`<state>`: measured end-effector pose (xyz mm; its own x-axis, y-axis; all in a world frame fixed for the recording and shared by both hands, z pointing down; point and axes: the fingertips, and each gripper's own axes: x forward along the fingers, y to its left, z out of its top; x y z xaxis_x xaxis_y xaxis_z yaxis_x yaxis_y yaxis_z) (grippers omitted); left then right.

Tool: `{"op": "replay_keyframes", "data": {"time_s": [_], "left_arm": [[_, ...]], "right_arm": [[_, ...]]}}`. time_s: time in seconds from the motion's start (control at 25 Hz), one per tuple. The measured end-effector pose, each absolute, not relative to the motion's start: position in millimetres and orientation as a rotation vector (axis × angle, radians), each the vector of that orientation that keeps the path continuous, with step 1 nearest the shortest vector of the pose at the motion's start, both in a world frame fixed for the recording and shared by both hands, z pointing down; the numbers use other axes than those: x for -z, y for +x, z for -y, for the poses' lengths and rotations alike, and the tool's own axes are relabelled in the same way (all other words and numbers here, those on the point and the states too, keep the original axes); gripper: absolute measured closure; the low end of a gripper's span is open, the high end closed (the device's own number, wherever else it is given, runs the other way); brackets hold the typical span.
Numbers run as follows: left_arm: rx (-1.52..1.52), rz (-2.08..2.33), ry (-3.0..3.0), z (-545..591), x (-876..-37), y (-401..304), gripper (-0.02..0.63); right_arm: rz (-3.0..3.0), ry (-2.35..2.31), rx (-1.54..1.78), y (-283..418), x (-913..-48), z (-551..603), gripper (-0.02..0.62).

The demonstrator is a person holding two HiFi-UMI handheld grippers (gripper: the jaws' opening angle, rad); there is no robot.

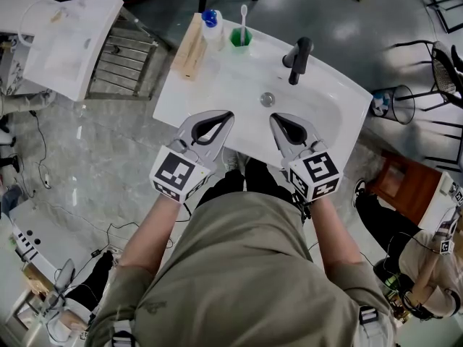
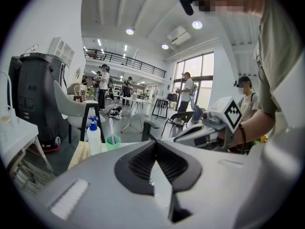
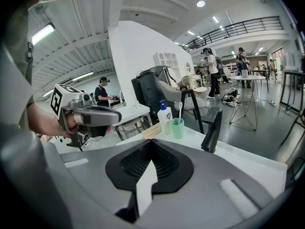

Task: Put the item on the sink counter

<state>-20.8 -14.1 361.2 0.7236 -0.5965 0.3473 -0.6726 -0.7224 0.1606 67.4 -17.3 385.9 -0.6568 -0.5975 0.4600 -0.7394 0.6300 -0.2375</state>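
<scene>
A white sink counter [image 1: 217, 85] lies in front of me with a black faucet [image 1: 299, 58] and a drain [image 1: 268, 99] in its basin. Along its far left stand a green cup [image 1: 241, 38] holding a toothbrush, a white bottle with a blue cap [image 1: 210, 24] and a long wooden block [image 1: 191, 49]. My left gripper [image 1: 230, 114] and right gripper [image 1: 273, 118] hover side by side over the near edge of the basin. Both are shut with nothing between their jaws. The right gripper view shows the bottle [image 3: 165, 118], cup [image 3: 177, 128] and faucet [image 3: 212, 128] ahead.
A white table with papers [image 1: 72, 42] and a metal rack [image 1: 119, 56] stand left of the counter. A wire bin [image 1: 394, 103] and dark chairs are at the right. A seated person [image 1: 427, 259] is at the lower right. Cables lie on the floor at the left.
</scene>
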Motion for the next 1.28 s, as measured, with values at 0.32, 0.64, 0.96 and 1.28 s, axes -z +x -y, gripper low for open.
{"op": "replay_keyframes", "data": {"time_s": [0.32, 0.64, 0.96, 1.28], "left_arm": [[-0.397, 0.998, 2.65, 15.8, -360.6, -21.7, 0.6], [-0.394, 1.0, 2.649, 16.8, -362.4, -23.3, 0.6], [-0.393, 1.001, 2.646, 17.5, -361.5, -22.9, 0.6], [-0.39, 0.995, 2.648, 16.7, -362.6, -23.0, 0.6]], "right_arm": [[2.516, 1.083, -0.614, 67.0, -385.9, 20.2, 0.583], [2.51, 1.052, -0.577, 62.7, -389.0, 18.8, 0.584], [2.51, 1.054, -0.578, 63.0, -388.8, 19.8, 0.584], [2.509, 1.053, -0.58, 62.4, -388.5, 19.1, 0.584]]}}
